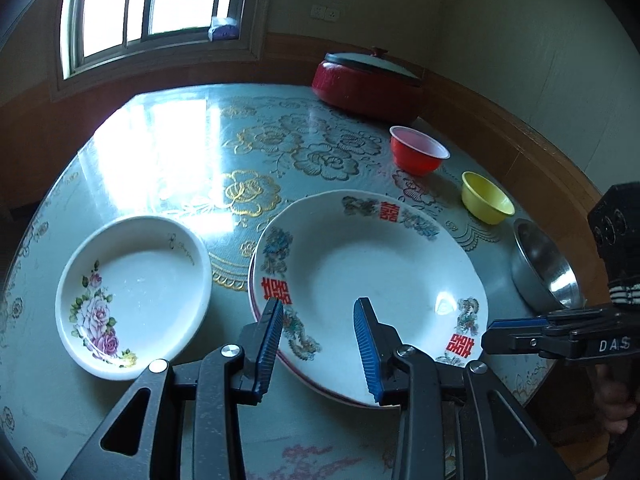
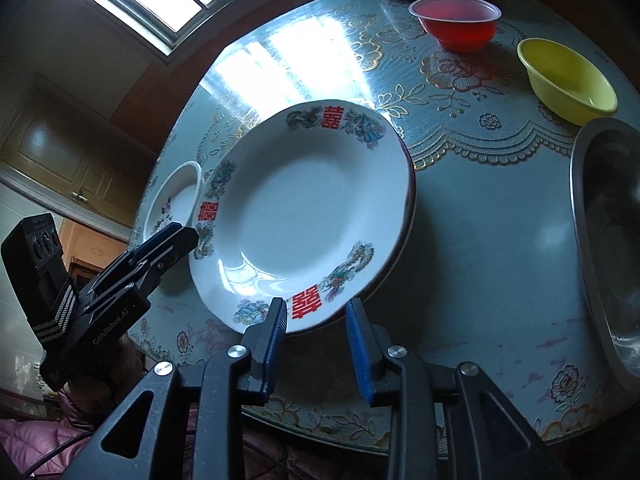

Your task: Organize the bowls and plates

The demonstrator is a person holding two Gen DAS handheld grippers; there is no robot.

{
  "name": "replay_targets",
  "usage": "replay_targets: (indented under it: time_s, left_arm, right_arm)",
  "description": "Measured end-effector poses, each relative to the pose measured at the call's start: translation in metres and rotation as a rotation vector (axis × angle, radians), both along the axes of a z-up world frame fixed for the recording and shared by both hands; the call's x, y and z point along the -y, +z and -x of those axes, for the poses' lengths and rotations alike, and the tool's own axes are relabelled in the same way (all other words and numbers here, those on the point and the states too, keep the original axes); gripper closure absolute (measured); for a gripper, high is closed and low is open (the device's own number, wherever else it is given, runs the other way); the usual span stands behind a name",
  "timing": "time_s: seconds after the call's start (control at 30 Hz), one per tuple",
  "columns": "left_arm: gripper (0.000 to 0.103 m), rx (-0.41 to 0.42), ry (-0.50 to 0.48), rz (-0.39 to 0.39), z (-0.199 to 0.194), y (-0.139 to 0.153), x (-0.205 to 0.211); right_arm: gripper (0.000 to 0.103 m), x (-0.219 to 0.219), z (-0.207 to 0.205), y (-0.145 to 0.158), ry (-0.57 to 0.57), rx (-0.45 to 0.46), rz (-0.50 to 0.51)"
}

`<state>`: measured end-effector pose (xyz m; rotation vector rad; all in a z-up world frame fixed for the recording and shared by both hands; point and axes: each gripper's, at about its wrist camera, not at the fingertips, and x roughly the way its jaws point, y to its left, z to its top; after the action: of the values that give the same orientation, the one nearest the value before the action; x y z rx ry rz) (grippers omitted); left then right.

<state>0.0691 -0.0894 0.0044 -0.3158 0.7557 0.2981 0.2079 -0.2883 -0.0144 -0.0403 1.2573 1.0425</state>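
The big plate (image 1: 372, 280) with red signs sits in the middle of the counter (image 1: 168, 152). It lies on top of another plate, because a second rim peeks out under its edge. So one bit of stacking looks done.

The flower plate (image 1: 134, 298) lies alone, just beside the stack on its left. It is not stacked yet. The red bowl (image 1: 418, 152), the yellow bowl (image 1: 486, 198) and the metal bowl (image 1: 546, 270) each stand apart along the far right side of the counter. None of them sits inside another. I think most of the job is still to do: the flower plate and all three bowls.

The left gripper (image 1: 318, 344) hangs over the near rim of the big plate, part way open, with nothing pinched. The right gripper (image 2: 316, 338) is over the near edge of the same plate. Its jaws are apart too, with nothing clamped. A red pot (image 1: 368, 84) with a lid stands at the back.
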Motion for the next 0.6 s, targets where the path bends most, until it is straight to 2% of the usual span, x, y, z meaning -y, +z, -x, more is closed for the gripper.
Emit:
replay_targets:
  time_s: [0.13,0.4,0.53,0.57,0.6]
  left_arm:
    - [0.067,0.001,-0.01,-0.001,-0.002,0.001,0.004]
    - [0.067,-0.046,0.072,0.023,-0.001,-0.008,-0.007]
    - [0.067,-0.072,0.153,0.043,0.005,-0.015,-0.021]
    - [0.067,-0.077,0.16,0.048,0.007,-0.016,-0.023]
    - [0.067,-0.076,0.161,0.053,0.008,-0.017,-0.024]
  right_arm:
    - [0.072,-0.001,-0.001,0.004,0.004,0.014,-0.008]
    - [0.072,-0.012,-0.007,-0.003,-0.005,0.001,-0.025]
    - [0.072,-0.018,-0.009,0.0,-0.029,0.065,-0.009]
    - [0.072,-0.016,-0.016,0.005,-0.1,0.156,0.017]
    - [0.072,-0.016,-0.016,0.005,-0.1,0.156,0.017]
